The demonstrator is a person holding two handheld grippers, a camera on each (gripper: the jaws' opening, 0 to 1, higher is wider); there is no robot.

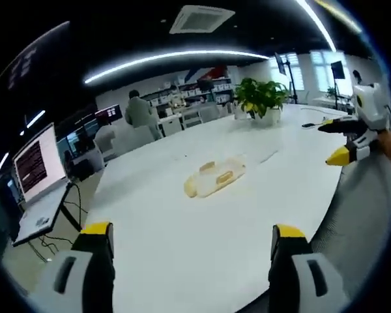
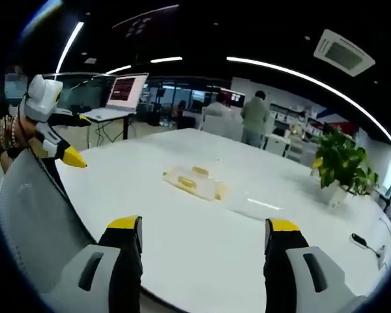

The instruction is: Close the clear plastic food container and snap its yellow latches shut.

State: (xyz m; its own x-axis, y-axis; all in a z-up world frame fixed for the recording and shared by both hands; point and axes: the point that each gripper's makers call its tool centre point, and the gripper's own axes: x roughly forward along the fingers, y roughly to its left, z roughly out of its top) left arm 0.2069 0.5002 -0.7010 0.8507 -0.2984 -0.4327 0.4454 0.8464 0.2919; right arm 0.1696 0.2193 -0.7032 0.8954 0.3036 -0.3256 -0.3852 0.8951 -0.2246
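Observation:
The clear plastic food container [image 1: 215, 177] with yellow latches lies on the white table [image 1: 182, 248], some way ahead of my left gripper [image 1: 194, 235], whose jaws stand open with nothing between them. In the right gripper view the same container [image 2: 194, 180] lies beyond my right gripper [image 2: 204, 229], also open and holding nothing. A clear flat piece [image 2: 255, 207] lies to the right of the container there. The right gripper [image 1: 352, 134] enters the left gripper view from the right. The left gripper [image 2: 55, 134] enters the right gripper view from the left. Both grippers are well short of the container.
A potted plant [image 1: 262, 99] stands at the table's far end. A laptop [image 1: 36, 179] on a stand is off the table's left side. A small dark object [image 2: 360, 240] lies near the plant. People stand by desks [image 2: 254, 117] in the background.

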